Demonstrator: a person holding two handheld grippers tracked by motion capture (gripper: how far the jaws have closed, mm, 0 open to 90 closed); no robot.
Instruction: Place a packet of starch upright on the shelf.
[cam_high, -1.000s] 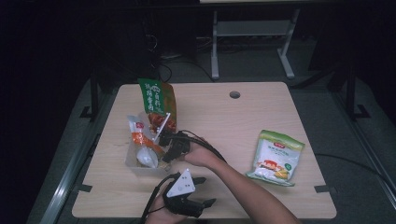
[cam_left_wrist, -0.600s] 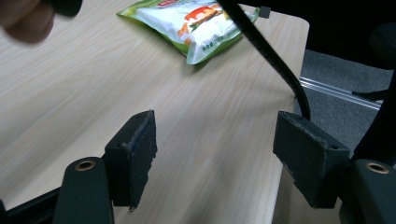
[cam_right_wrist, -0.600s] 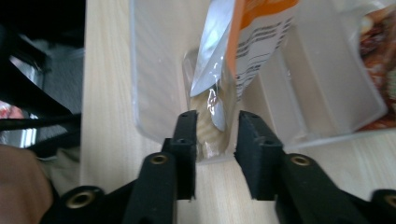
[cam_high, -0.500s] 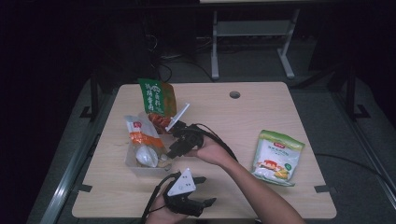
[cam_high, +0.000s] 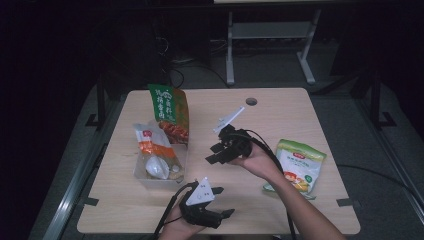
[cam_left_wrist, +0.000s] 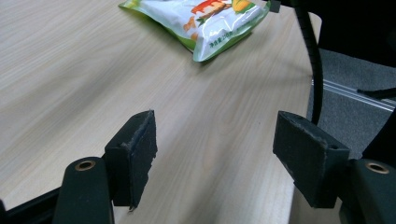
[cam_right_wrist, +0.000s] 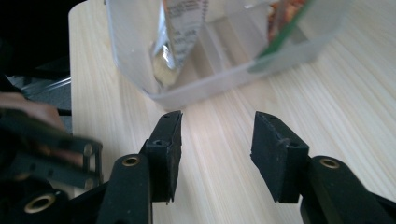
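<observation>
1. Nearest the person, the left gripper (cam_high: 224, 216) rests low at the front edge of the surface (cam_high: 280, 110); its fingers stand wide apart with only bare wood between them, as the left gripper view (cam_left_wrist: 224, 140) confirms.
2. Mid-surface, the right gripper (cam_high: 214, 153) hangs between the clear bin (cam_high: 160, 182) and the snack pouch (cam_high: 299, 167); its fingers have just been opening and now stand parted and empty, pointing back at the bin in the right gripper view (cam_right_wrist: 217, 126).
3. The snack pouch lies flat near the right edge, just beside the right forearm and well apart from the bin; it looks light, puffy and crinkly, with a glossy film that could slip; a pinch on a sealed edge or corner seems safer than a squeeze across the middle, which might crush what is inside.
4. The pouch's near corner is cut off by the forearm in the high view; in the left gripper view its far part (cam_left_wrist: 201, 18) runs off the top, and a black cable (cam_left_wrist: 315, 70) crosses beside it.
5. Farther left, the bin already holds a white-and-orange bag (cam_high: 152, 150), leaning; a green-and-orange bag (cam_high: 169, 107) stands taller at its far end.
6. Through the bin wall (cam_right_wrist: 210, 88) the contents blur; the print on every bag is too small to read; whether the green bag sits fully inside cannot be told.
</observation>
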